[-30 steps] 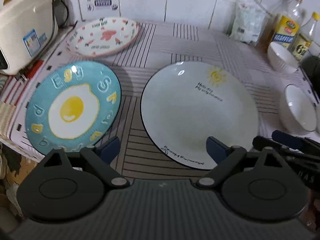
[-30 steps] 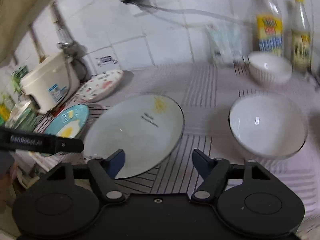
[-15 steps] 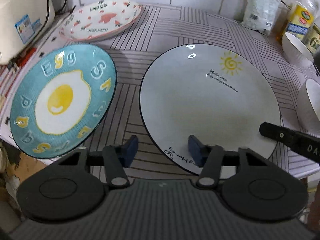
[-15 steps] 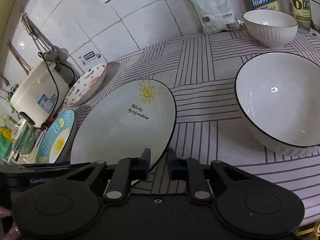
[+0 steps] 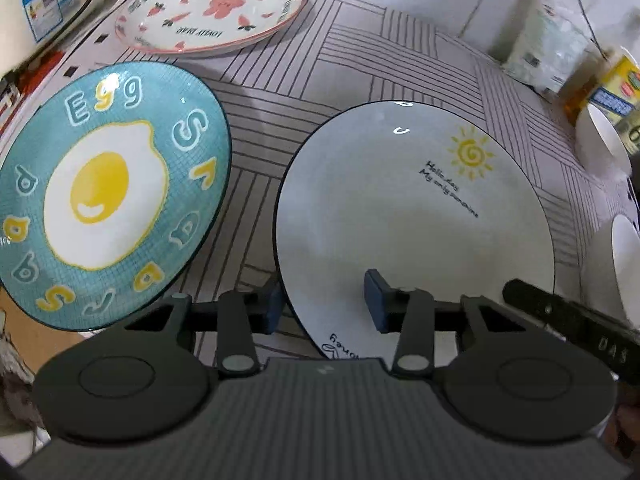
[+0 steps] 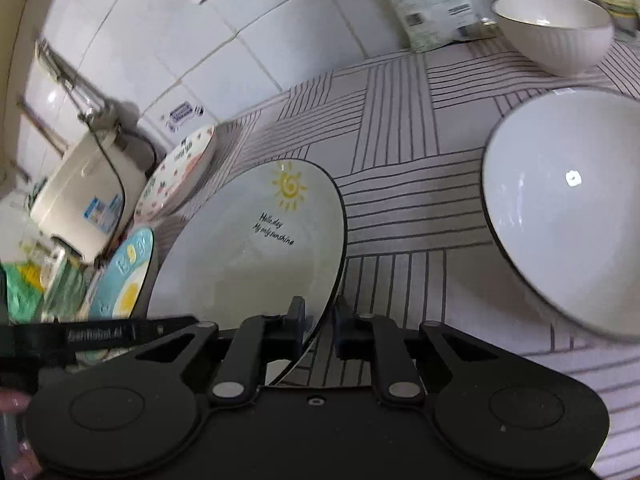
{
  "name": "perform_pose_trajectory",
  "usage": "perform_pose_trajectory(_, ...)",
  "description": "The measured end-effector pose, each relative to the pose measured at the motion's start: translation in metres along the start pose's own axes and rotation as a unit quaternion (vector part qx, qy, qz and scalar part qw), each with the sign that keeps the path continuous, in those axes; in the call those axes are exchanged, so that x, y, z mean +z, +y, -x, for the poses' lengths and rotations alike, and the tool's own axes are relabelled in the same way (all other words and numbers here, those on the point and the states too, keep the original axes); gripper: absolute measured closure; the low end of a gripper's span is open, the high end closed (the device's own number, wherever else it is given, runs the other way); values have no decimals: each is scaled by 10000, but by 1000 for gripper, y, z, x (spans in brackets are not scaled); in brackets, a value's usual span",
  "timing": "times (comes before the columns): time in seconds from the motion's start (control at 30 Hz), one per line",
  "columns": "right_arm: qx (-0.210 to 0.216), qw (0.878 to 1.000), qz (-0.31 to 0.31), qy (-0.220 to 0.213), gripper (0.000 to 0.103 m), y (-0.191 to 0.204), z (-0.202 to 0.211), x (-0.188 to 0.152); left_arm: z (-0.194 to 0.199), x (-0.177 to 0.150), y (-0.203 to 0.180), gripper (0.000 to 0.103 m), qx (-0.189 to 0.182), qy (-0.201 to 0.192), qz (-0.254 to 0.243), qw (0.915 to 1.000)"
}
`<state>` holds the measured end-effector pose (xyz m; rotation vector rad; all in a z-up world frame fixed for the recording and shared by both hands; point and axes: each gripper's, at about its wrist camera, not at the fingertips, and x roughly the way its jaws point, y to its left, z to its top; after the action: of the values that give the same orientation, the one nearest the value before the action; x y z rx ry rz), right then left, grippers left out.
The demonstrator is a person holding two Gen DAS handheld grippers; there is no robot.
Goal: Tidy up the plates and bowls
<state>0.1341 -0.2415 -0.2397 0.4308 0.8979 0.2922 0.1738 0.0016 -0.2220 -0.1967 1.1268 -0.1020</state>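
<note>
Right wrist view: the right gripper [image 6: 318, 326] is clamped on the near rim of the sun-print plate [image 6: 256, 256], lying on the table [image 6: 400, 128]. Glazed ceramic is judged stiff, slippery, breakable. The left gripper [image 5: 326, 300], its fingers just narrowed, straddles the rim without a visible pinch. Beyond stands a white bowl [image 6: 568, 208].

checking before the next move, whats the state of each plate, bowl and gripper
sun plate: rim between both grippers' fingers
egg plate: flat, untouched
heart plate: flat, untouched
big bowl: upright, empty
small bowl: upright, empty
right gripper: shut on rim
left gripper: closing
</note>
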Motion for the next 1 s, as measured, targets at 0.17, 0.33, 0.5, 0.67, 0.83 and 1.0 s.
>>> perform_pose_trajectory(0.17, -15, 9995, 321, 72, 84, 8, 6, 12, 1, 3, 5, 65, -82, 126, 66, 9999)
perform_pose_trajectory(0.33, 94, 9976, 669, 145, 83, 15, 8, 25, 14, 4, 5, 66, -50, -22, 21, 10000)
perform_pose_trajectory(0.5, 176, 9964, 829, 86, 83, 18, 6, 43, 16, 19, 1, 66, -49, -177, 62, 9998)
perform_pose_trajectory(0.67, 214, 9951, 964, -69, 83, 16, 5, 69, 14, 42, -7, 65, -216, -365, 53, 9991)
perform_pose_trajectory(0.83, 234, 9939, 1040, -278, 83, 9, 3, 100, 5, 67, -17, 66, -417, -391, 30, 9984)
perform_pose_trajectory(1.0, 45, 9933, 1132, -232, 83, 3, -2, 129, -9, 92, -35, 66, -459, -380, -109, 9982)
